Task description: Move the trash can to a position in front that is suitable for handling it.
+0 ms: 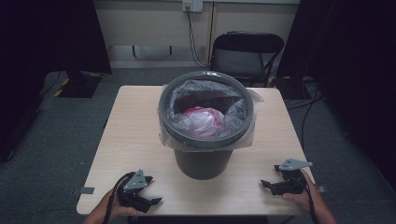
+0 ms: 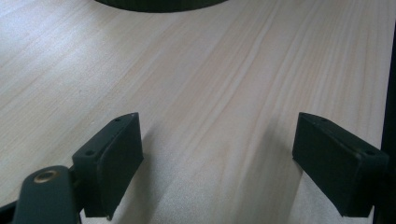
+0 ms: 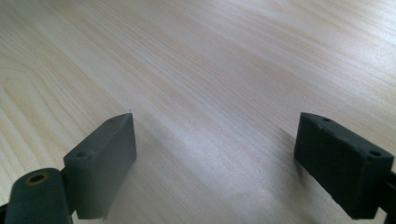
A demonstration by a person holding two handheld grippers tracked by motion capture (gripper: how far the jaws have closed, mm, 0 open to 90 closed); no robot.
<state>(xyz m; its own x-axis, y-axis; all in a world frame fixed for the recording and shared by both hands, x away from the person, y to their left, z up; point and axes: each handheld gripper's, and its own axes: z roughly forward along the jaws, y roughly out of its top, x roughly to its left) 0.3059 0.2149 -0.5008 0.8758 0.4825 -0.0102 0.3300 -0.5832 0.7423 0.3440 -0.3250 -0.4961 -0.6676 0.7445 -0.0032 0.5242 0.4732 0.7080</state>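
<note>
While bag (image 1: 204,122) contents blur inside bin (image 1: 204,161), both hand-held grippers wide open, empty.

From the high view we look forward and down from above the near side onto the whole table (image 1: 140,121), with the bin (image 1: 205,126) at its centre and a chair (image 1: 245,53) beyond. In the left gripper view we sit very close above the tabletop (image 2: 210,93), facing the bin's base (image 2: 159,4). The right gripper view sits equally low over the wood (image 3: 210,70). All three views share the tabletop.
</note>
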